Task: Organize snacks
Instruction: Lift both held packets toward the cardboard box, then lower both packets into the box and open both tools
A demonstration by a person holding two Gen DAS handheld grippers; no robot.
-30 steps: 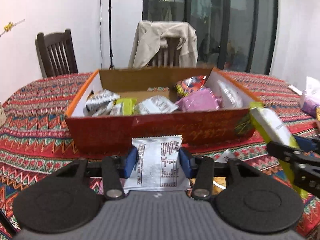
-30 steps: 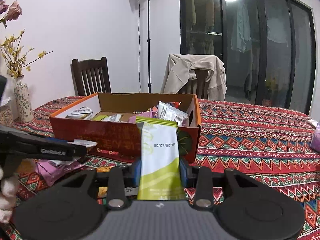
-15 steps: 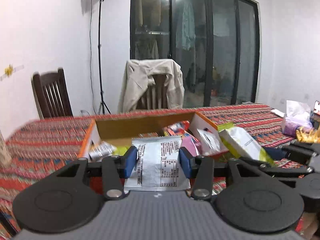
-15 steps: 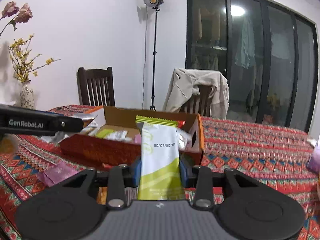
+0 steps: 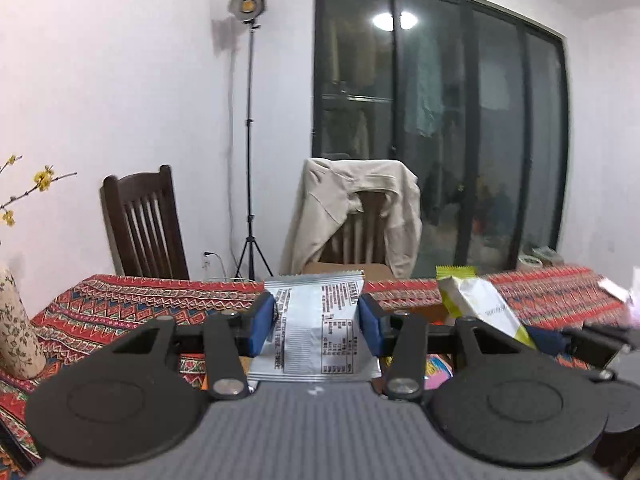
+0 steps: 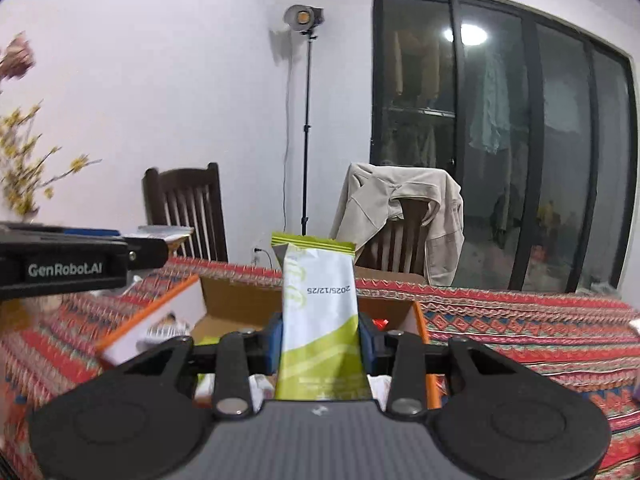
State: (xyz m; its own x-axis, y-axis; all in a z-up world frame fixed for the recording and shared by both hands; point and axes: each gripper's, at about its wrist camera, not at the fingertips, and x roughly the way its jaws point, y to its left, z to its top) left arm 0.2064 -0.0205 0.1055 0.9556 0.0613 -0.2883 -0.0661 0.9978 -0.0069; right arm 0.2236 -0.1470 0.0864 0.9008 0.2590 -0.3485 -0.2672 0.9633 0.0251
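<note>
White-walled room, dark glass sliding doors [image 5: 440,140] filling the upper right of both views. Table under red patterned woven cloth [image 6: 520,320] spans mid-frame. Behind it: dark wooden slat-back chair [image 5: 144,224], second chair draped with beige jacket [image 5: 356,204], tall light stand [image 5: 248,140] between them. Open orange-edged cardboard box [image 6: 224,300] sits centre, snack packets inside.

Left gripper [image 5: 318,320] level, blue pads clamped on silver printed snack packet [image 5: 316,328], bottom centre. Right gripper [image 6: 320,336] held over the box, pinching upright white-and-green snack sachet [image 6: 320,312]; also visible right of centre from the left wrist.
</note>
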